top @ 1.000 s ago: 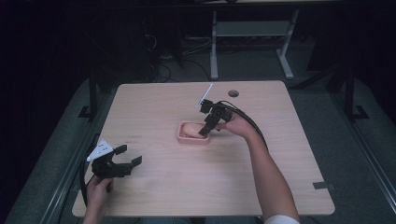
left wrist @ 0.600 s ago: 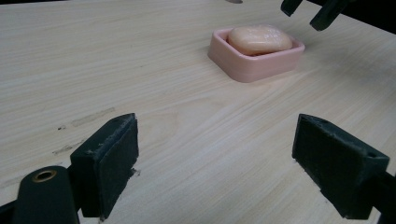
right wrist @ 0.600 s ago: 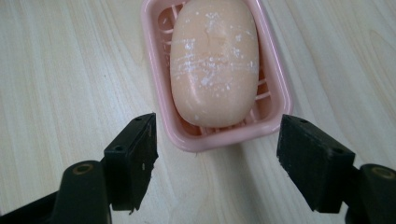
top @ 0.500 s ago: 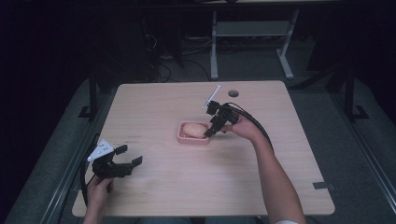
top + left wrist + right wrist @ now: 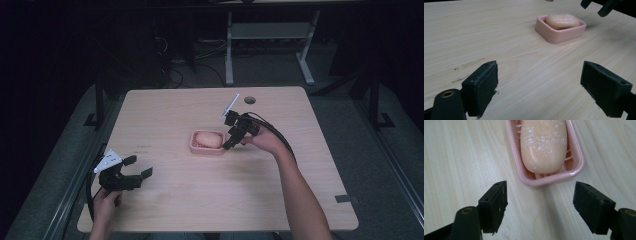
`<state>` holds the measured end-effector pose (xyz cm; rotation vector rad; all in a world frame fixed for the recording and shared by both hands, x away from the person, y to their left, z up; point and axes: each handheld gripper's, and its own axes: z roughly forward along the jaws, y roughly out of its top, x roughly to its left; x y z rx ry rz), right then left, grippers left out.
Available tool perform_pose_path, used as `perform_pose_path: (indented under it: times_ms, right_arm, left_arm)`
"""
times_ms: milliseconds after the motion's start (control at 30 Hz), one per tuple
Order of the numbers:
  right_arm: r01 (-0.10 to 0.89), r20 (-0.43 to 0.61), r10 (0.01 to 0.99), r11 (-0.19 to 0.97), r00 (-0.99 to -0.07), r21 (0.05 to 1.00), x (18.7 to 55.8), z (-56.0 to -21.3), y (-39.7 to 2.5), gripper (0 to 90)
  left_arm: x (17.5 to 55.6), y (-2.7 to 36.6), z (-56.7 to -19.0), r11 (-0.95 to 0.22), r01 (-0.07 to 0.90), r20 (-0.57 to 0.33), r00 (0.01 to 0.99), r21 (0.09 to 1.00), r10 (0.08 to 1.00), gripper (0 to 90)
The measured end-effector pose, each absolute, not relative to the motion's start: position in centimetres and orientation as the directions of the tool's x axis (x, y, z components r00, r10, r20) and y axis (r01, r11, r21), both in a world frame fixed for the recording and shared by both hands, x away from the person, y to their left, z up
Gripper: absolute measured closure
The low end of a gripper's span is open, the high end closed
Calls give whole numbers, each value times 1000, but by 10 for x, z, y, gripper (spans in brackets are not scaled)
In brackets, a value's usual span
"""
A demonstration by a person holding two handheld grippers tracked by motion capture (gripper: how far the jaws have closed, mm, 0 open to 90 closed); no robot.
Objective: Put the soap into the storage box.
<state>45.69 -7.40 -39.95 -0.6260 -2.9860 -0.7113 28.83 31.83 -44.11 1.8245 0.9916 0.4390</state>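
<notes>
A pale orange soap bar (image 5: 208, 139) (image 5: 543, 145) (image 5: 562, 20) lies in a pink soap dish (image 5: 194, 146) (image 5: 577, 152) (image 5: 559, 36) near the middle of the wooden table (image 5: 200, 200). My right gripper (image 5: 229, 142) (image 5: 540, 206) hovers open just right of the dish, its jaws apart with nothing between them. My left gripper (image 5: 137, 167) (image 5: 539, 85) is open and empty at the table's front left corner, far from the dish, with its jaws pointing toward it.
A round cable hole (image 5: 249, 100) sits near the table's far edge. A dark strip of tape (image 5: 346, 198) marks the front right edge. Black cables (image 5: 280, 137) trail from the right gripper. Bare wood surrounds the dish on all sides.
My right gripper has drawn back to the right from over the dish, leaving the soap lying in it. The left gripper has stayed put.
</notes>
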Motion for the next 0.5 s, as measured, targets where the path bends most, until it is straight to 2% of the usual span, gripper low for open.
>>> perform_pose_path:
  times_ms: [500]
  right_arm:
    - [391, 103, 388, 807, -916, 442, 443, -400, -89, 265]
  left_arm:
    - [288, 318, -441, -196, 438, -124, 603, 877, 788, 143]
